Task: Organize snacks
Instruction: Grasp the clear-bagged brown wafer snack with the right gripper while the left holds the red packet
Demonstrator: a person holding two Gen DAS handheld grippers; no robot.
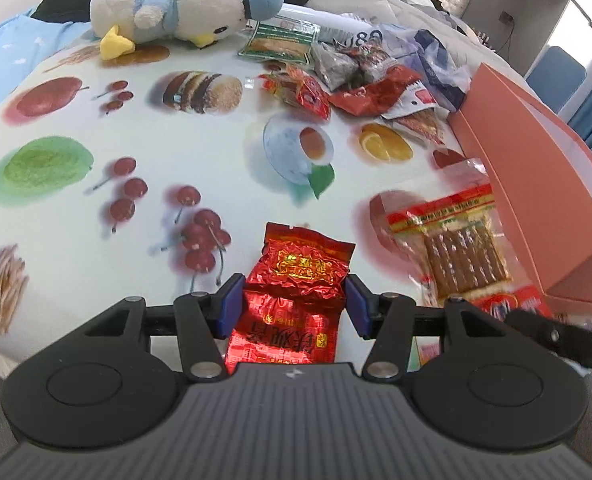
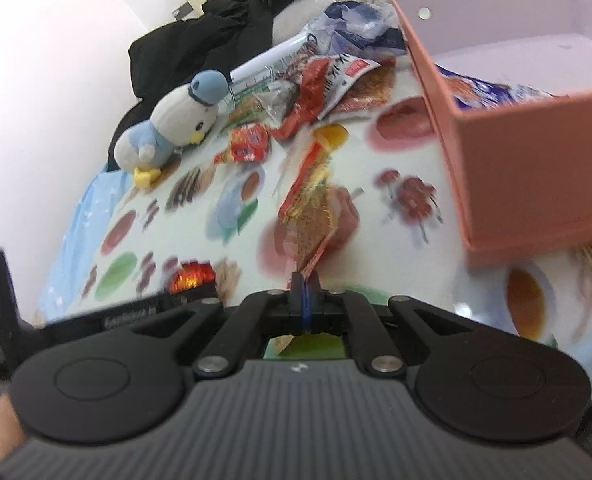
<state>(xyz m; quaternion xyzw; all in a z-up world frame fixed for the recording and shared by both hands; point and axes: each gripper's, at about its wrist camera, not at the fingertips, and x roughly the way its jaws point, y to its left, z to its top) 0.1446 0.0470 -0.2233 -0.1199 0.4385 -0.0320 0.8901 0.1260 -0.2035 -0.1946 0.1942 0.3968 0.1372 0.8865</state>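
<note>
My left gripper (image 1: 294, 292) is open, its blue pads on either side of a crinkled red foil packet (image 1: 296, 292) that lies on the table. My right gripper (image 2: 305, 280) is shut on the corner of a clear packet of brown sticks with a red and yellow header (image 2: 310, 208), which it holds on edge above the table; the same packet shows in the left wrist view (image 1: 456, 248). The pink box (image 2: 516, 136) stands open at the right, with a blue snack bag (image 2: 492, 90) inside. A heap of snack packets (image 1: 360, 80) lies at the far side.
A plush penguin (image 1: 176, 12) lies at the back left of the fruit-print tablecloth (image 1: 96, 160). Black clothing (image 2: 224, 28) is piled behind it. The pink box (image 1: 536, 184) borders the table's right side. The left gripper shows in the right wrist view (image 2: 96, 320).
</note>
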